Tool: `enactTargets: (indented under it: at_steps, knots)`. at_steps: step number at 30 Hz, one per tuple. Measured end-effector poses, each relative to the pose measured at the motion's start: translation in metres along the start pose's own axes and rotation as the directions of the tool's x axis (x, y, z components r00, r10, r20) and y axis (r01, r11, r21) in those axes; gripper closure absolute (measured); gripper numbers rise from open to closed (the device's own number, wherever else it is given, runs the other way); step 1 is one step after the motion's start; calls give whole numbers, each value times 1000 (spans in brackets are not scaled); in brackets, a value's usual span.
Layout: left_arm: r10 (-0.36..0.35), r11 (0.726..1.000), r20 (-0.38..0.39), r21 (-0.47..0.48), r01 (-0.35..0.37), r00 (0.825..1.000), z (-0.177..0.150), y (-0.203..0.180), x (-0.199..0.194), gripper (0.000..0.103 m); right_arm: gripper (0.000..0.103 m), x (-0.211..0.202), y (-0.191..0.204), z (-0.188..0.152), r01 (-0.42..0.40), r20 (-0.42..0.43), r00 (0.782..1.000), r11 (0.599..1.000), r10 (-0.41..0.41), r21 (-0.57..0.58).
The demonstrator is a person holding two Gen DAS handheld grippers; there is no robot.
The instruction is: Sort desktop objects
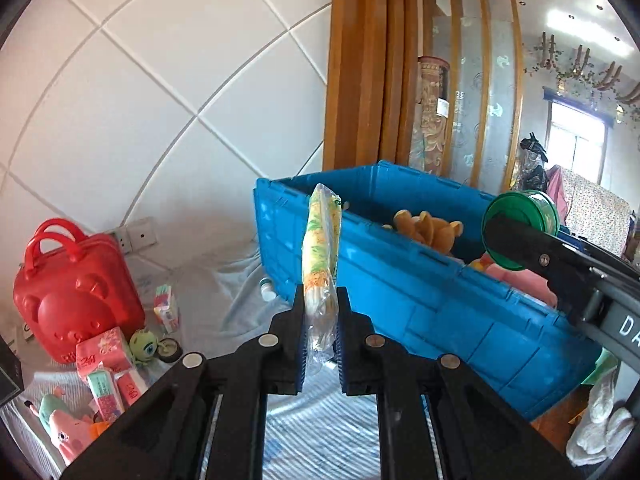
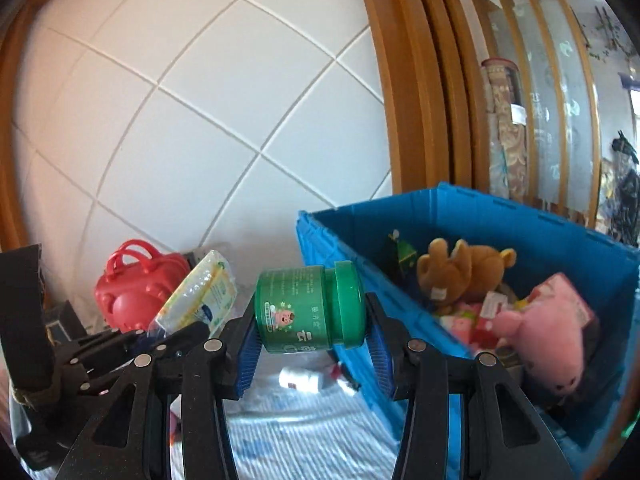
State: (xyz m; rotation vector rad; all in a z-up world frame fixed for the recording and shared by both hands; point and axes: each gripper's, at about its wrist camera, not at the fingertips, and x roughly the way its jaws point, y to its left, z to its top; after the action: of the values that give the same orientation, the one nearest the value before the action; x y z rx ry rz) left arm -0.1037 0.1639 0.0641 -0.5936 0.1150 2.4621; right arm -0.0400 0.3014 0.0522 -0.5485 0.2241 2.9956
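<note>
My left gripper [image 1: 319, 312] is shut on a yellow-and-green patterned packet in clear plastic wrap [image 1: 321, 248], held upright in front of the blue crate [image 1: 400, 280]. The packet also shows in the right wrist view [image 2: 200, 296]. My right gripper [image 2: 310, 334] is shut on a green jar [image 2: 308, 308] lying sideways, held just left of the blue crate's near corner [image 2: 320, 240]. In the left wrist view the green jar [image 1: 520, 220] hangs over the crate's rim. Inside the crate lie a brown plush [image 2: 464, 268] and a pink plush [image 2: 552, 328].
A red bear-faced case [image 1: 76, 292] stands at the left by the tiled wall, with tissue packs [image 1: 108, 364], a green monster toy [image 1: 146, 346] and a pink toy [image 1: 64, 428] around it. A small white bottle [image 2: 300, 378] lies on the striped cloth [image 2: 304, 440].
</note>
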Motion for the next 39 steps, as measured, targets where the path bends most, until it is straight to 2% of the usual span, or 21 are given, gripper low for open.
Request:
enactTargets:
  at_steps: [5, 9, 11, 13, 16, 20, 24, 25, 27, 29, 33, 34, 36, 38, 39]
  knots:
    - [-43, 998, 11, 35, 42, 999, 34, -58, 13, 91, 56, -32, -55, 41, 85, 20, 996, 995, -84, -51]
    - [-85, 995, -15, 58, 85, 996, 54, -105, 38, 91, 56, -35, -107, 64, 118, -6, 993, 990, -119, -75]
    - [-122, 990, -47, 64, 125, 991, 65, -127, 54, 91, 56, -30, -134, 71, 127, -31, 991, 988, -130, -83]
    - [-174, 982, -106, 52, 180, 979, 74, -145, 76, 91, 56, -20, -163, 78, 120, -70, 990, 989, -125, -83]
    - [-178, 978, -200, 74, 196, 964, 84, -170, 110, 91, 56, -2, -205, 84, 99, -140, 984, 992, -110, -84]
    - [-150, 976, -332, 98, 192, 931, 86, -193, 150, 91, 58, 25, -244, 83, 68, -233, 968, 991, -93, -115]
    - [-90, 974, -427, 149, 168, 900, 85, -211, 180, 91, 74, 56, -268, 81, 48, -320, 943, 987, -96, -154]
    - [-76, 975, -442, 156, 160, 894, 86, -213, 186, 91, 74, 63, -272, 80, 40, -340, 936, 986, -93, -160]
    - [-49, 972, -451, 182, 145, 891, 85, -220, 191, 91, 74, 71, -284, 77, 21, -373, 925, 991, -70, -134]
    - [-30, 969, -455, 206, 137, 890, 84, -225, 194, 91, 74, 72, -292, 75, 9, -375, 926, 993, -52, -118]
    - [7, 965, -485, 234, 121, 875, 83, -231, 202, 90, 73, 75, -300, 70, 6, -391, 919, 994, -50, -113]
    - [23, 964, -491, 243, 112, 871, 83, -232, 205, 87, 69, 76, -302, 68, 7, -397, 917, 994, -51, -111]
    - [51, 961, -496, 261, 93, 867, 82, -233, 205, 72, 63, 78, -306, 67, 17, -401, 914, 994, -60, -109]
    - [56, 959, -485, 269, 88, 873, 82, -233, 204, 37, 49, 77, -309, 65, 20, -400, 914, 994, -60, -103]
    - [54, 959, -477, 270, 88, 877, 82, -232, 203, 31, 35, 76, -310, 65, 22, -397, 916, 995, -60, -100]
